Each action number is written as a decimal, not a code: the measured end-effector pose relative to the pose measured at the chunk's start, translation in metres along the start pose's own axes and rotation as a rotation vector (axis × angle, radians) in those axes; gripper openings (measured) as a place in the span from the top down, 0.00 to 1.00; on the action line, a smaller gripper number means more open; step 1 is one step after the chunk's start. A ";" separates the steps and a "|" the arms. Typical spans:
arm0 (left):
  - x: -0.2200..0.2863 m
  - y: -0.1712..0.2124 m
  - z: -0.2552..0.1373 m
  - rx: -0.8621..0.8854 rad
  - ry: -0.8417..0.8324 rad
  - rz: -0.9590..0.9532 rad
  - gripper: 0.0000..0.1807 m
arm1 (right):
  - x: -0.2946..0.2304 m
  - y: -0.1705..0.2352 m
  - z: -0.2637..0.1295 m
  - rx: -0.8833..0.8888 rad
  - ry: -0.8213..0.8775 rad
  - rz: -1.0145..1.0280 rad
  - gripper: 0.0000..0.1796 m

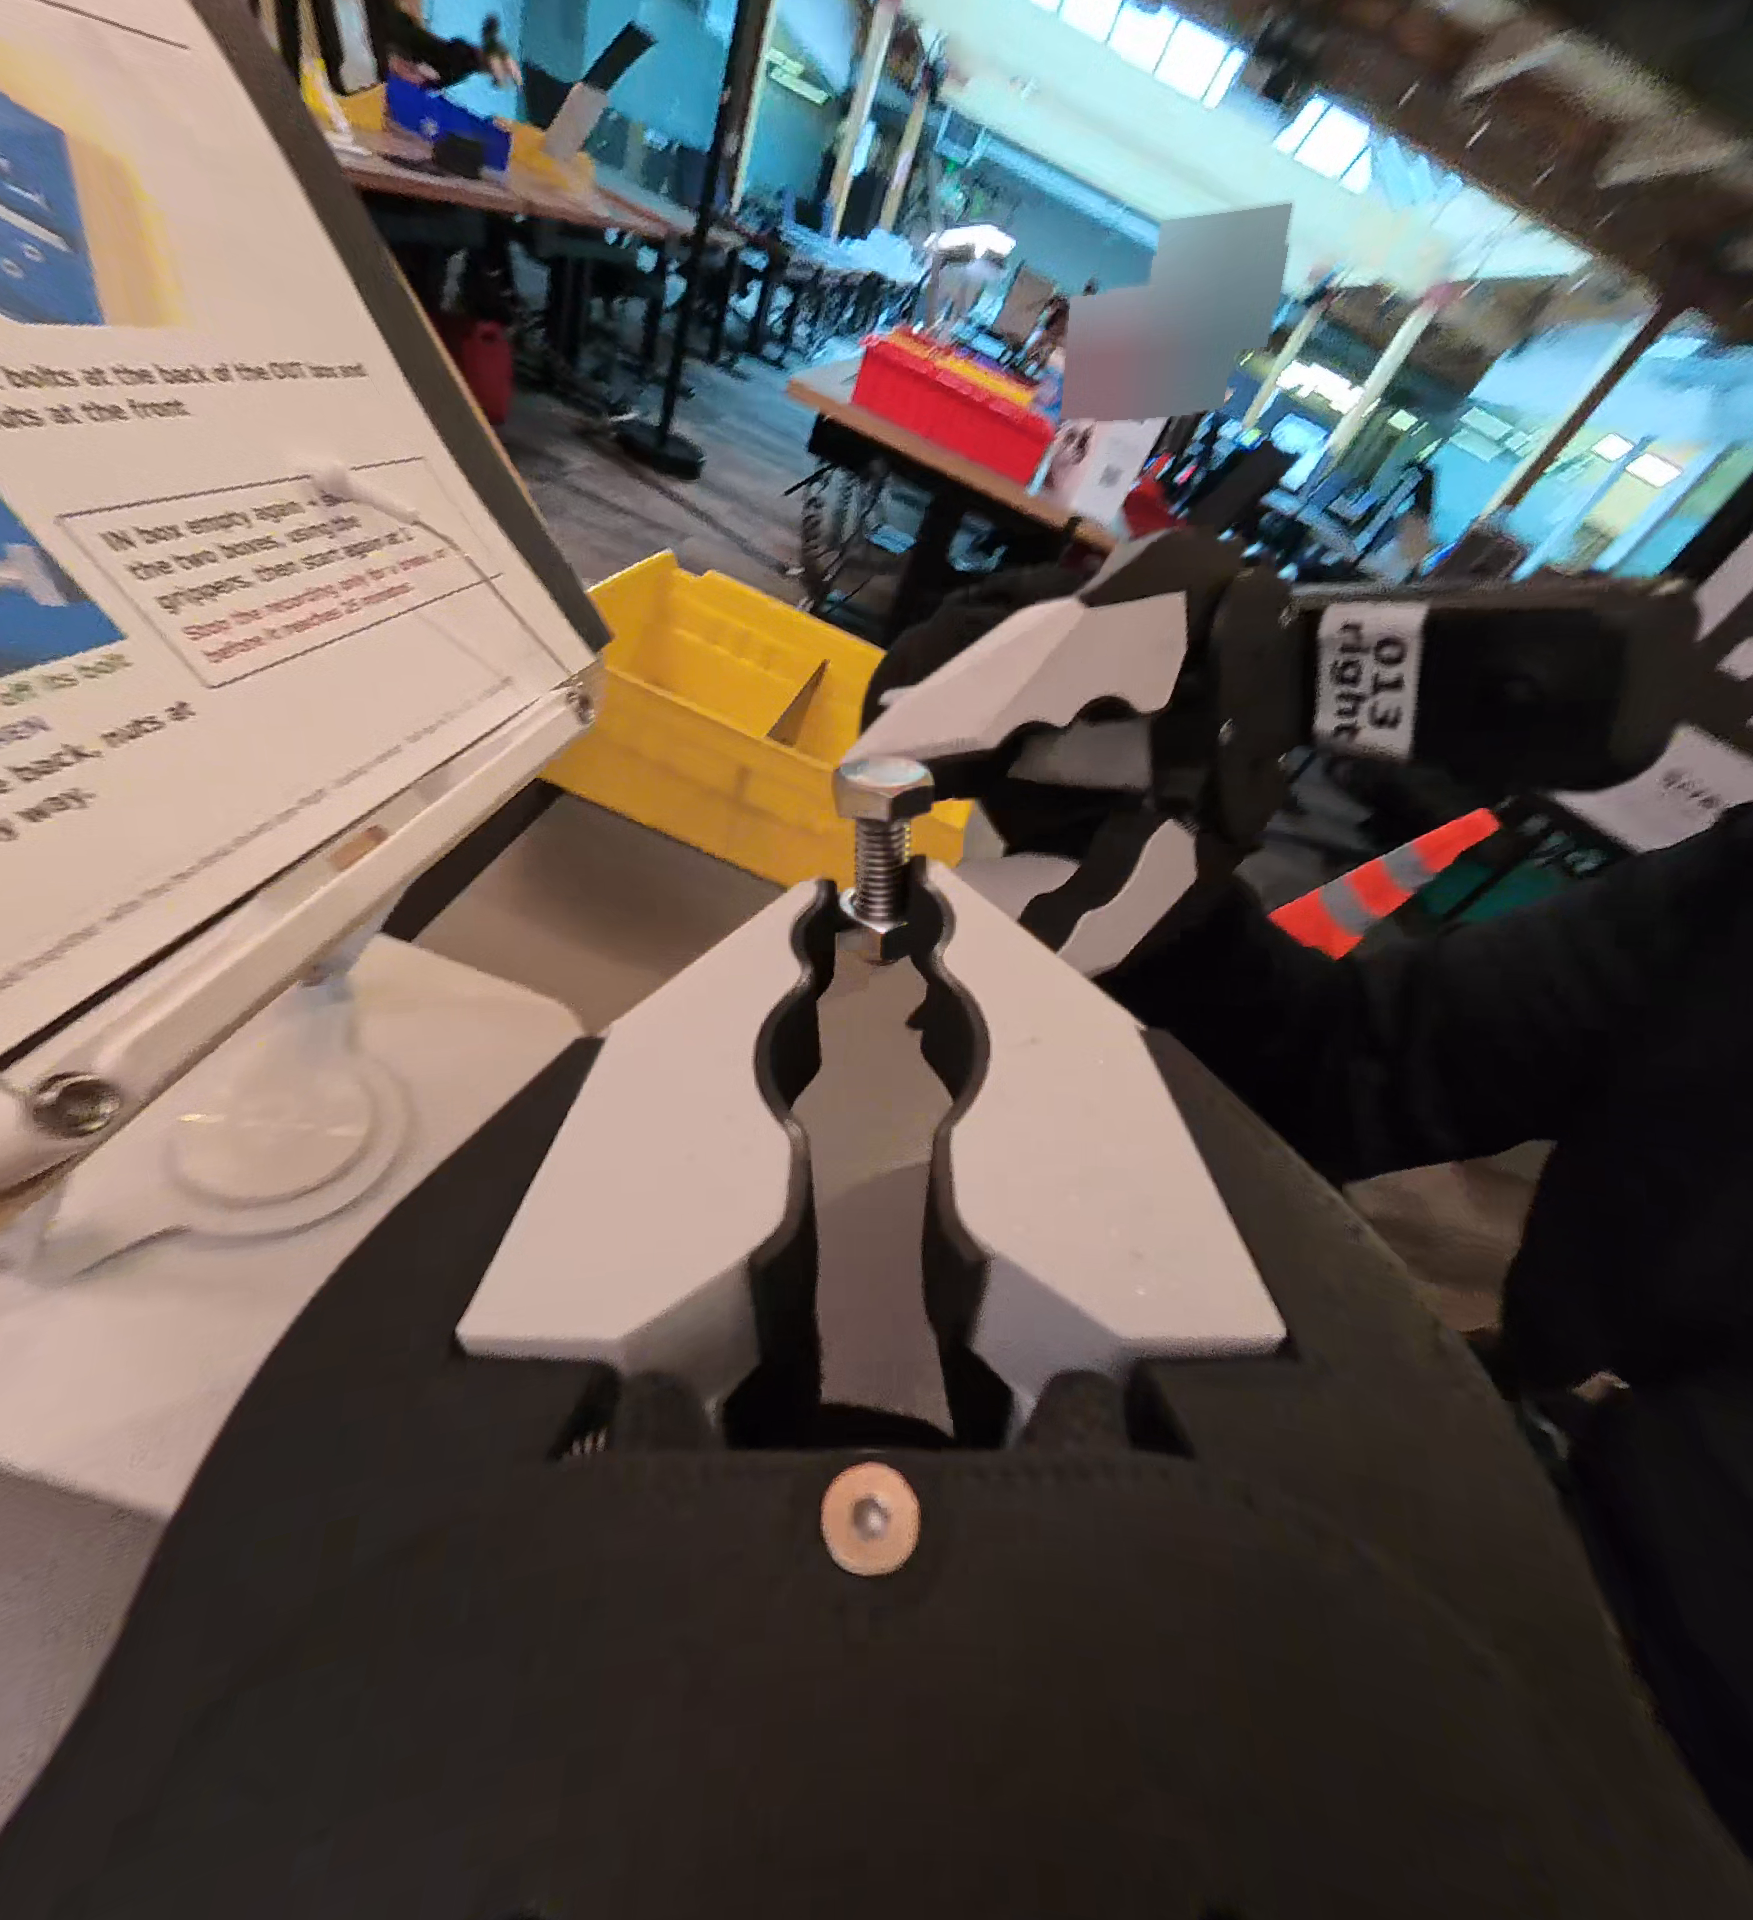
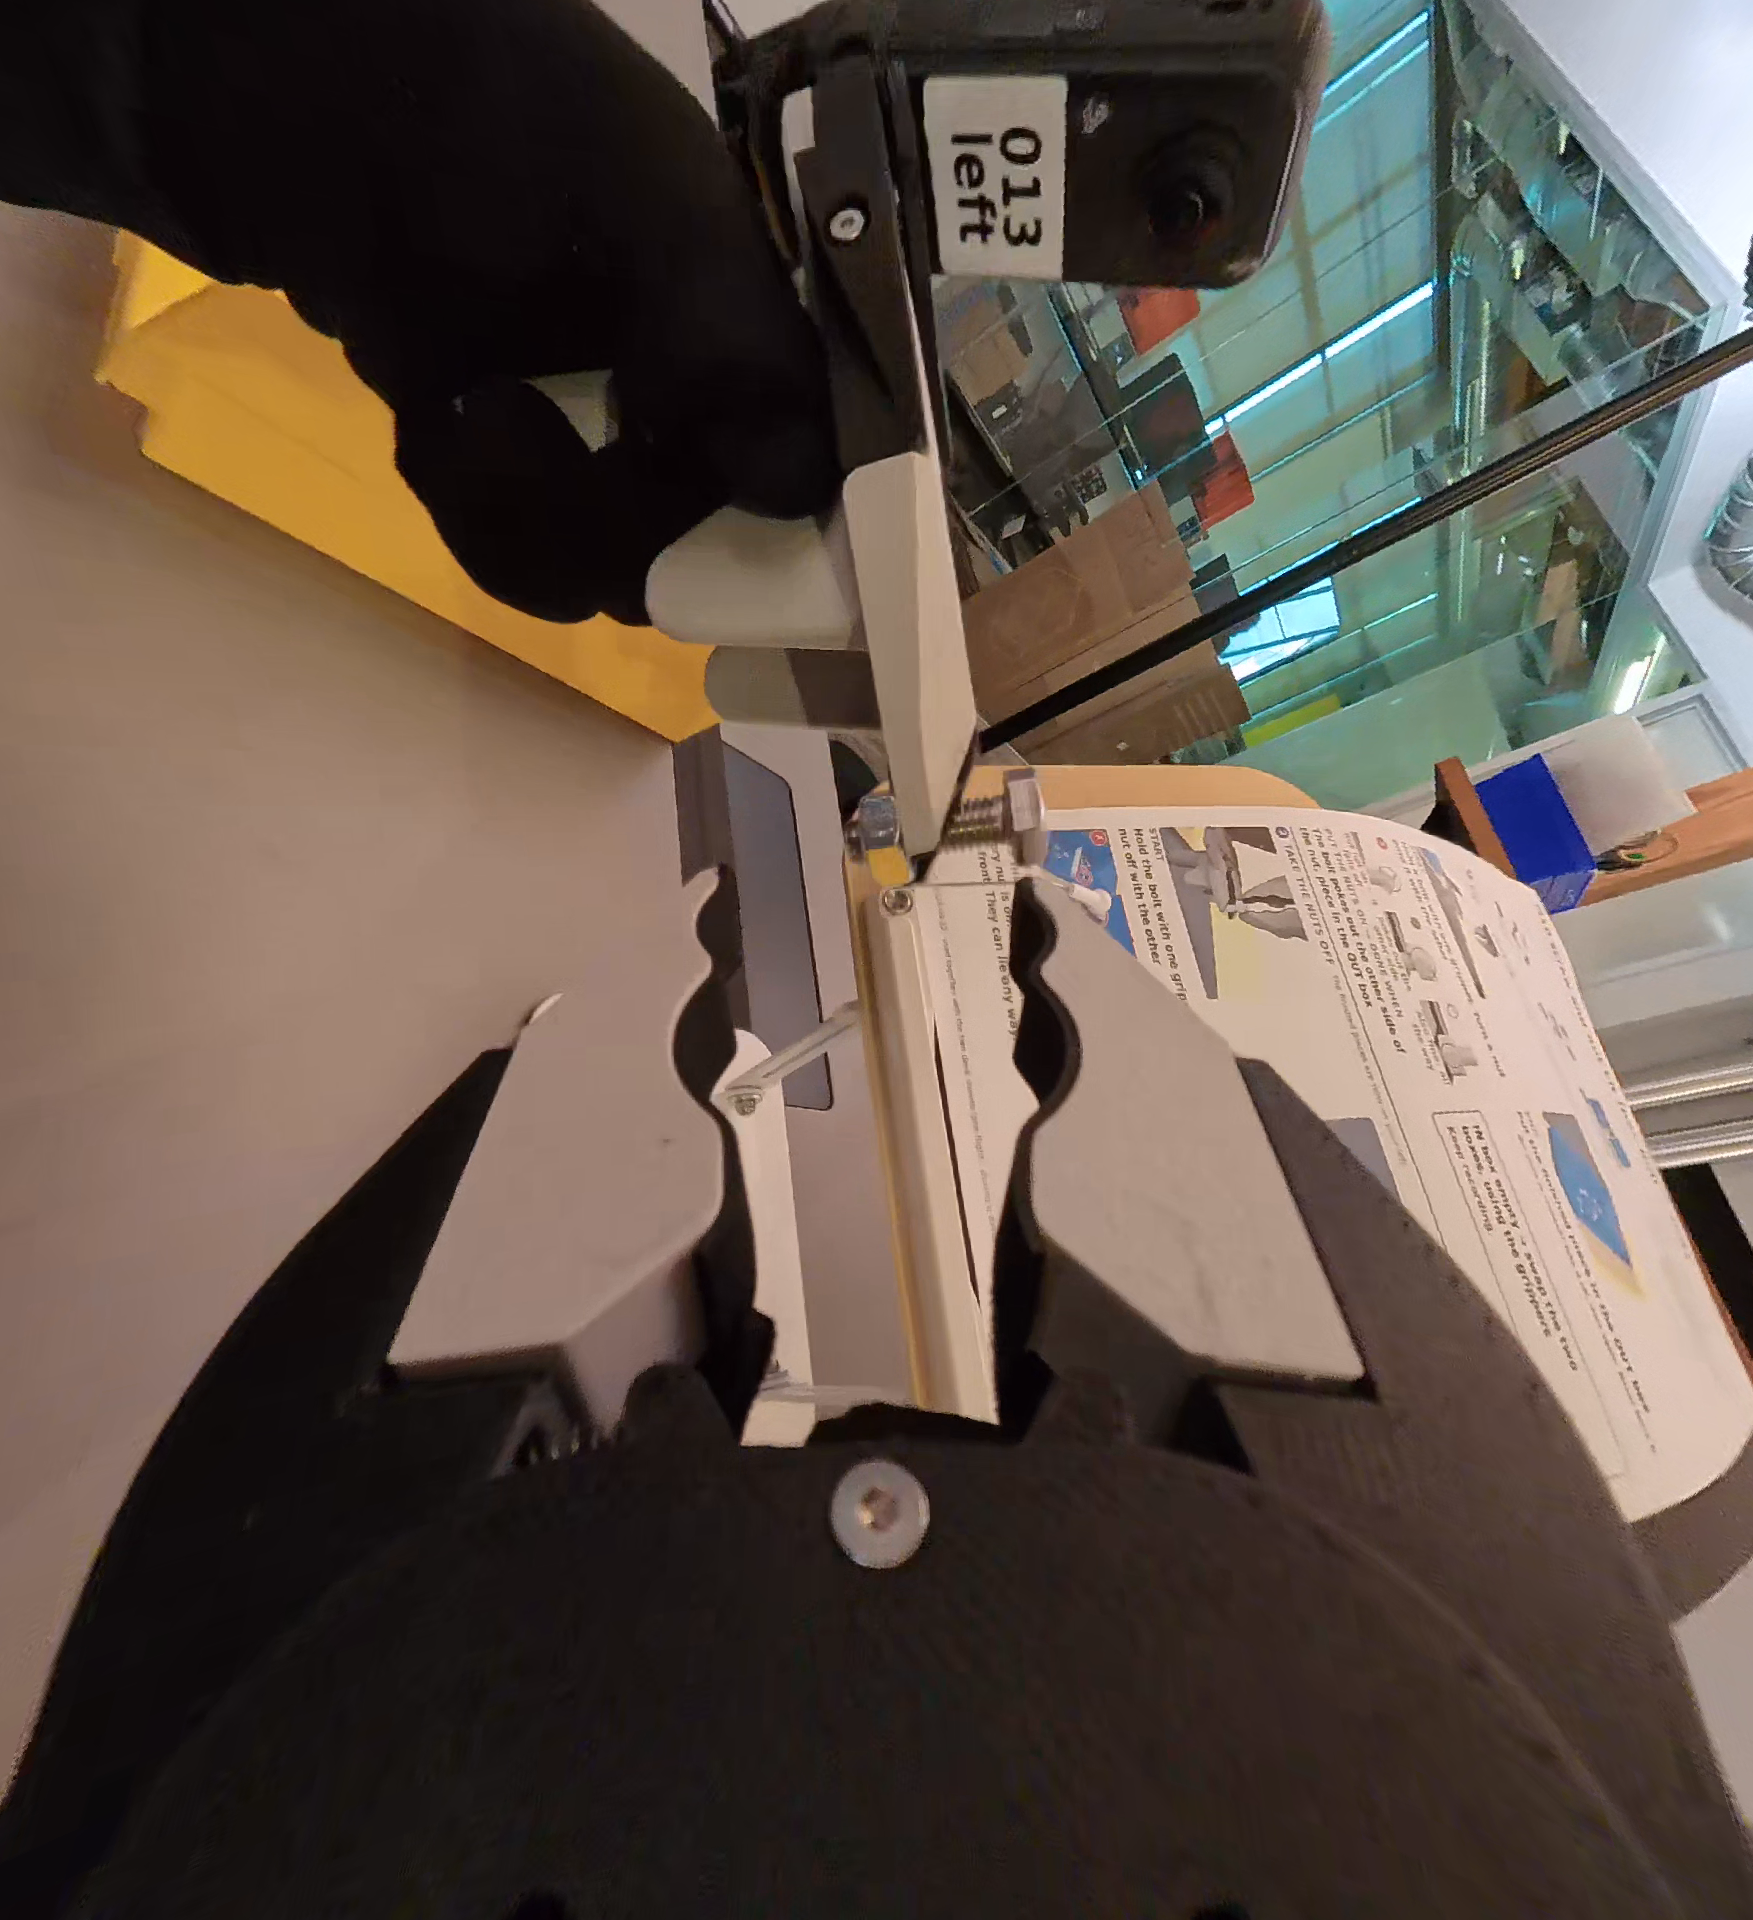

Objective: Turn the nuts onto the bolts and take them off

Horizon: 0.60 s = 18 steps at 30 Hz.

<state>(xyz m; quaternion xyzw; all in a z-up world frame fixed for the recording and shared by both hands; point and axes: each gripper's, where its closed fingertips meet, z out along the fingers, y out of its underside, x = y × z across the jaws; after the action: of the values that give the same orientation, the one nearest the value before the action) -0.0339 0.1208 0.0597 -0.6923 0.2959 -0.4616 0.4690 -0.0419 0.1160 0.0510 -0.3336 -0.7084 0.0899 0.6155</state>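
My left gripper is shut on a steel nut at its very fingertips. A bolt is threaded into that nut and stands up out of the jaws, with its hex head on top. My right gripper comes in from the right, open; its upper fingertip rests on the bolt head. In the right wrist view the right gripper is wide open, with its tips just below the bolt. There the left gripper reaches down from above, pinching the nut.
A yellow bin stands just behind the bolt and also shows in the right wrist view. An instruction sheet in a clear stand rises close on the left. Black-gloved hands hold both grippers. The pale table lies beneath. Only a small space, under 4 cm, lies between the two pairs of fingers.
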 end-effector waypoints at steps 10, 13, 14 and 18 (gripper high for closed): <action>0.004 0.013 0.015 0.023 0.140 -0.099 0.94 | 0.002 0.005 0.005 -0.021 0.048 -0.046 0.73; 0.007 0.017 0.017 0.020 0.170 -0.111 0.94 | -0.003 0.008 0.008 -0.043 0.039 -0.073 0.78; 0.006 0.018 0.017 0.023 0.175 -0.116 0.94 | -0.003 0.008 0.009 -0.044 0.038 -0.076 0.78; 0.006 0.020 0.017 0.038 0.209 -0.138 0.94 | -0.005 0.008 0.010 -0.041 0.026 -0.065 0.78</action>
<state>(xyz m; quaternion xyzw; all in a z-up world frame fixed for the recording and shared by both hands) -0.0156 0.1140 0.0416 -0.6504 0.2861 -0.5679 0.4156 -0.0477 0.1220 0.0400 -0.3240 -0.7124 0.0509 0.6204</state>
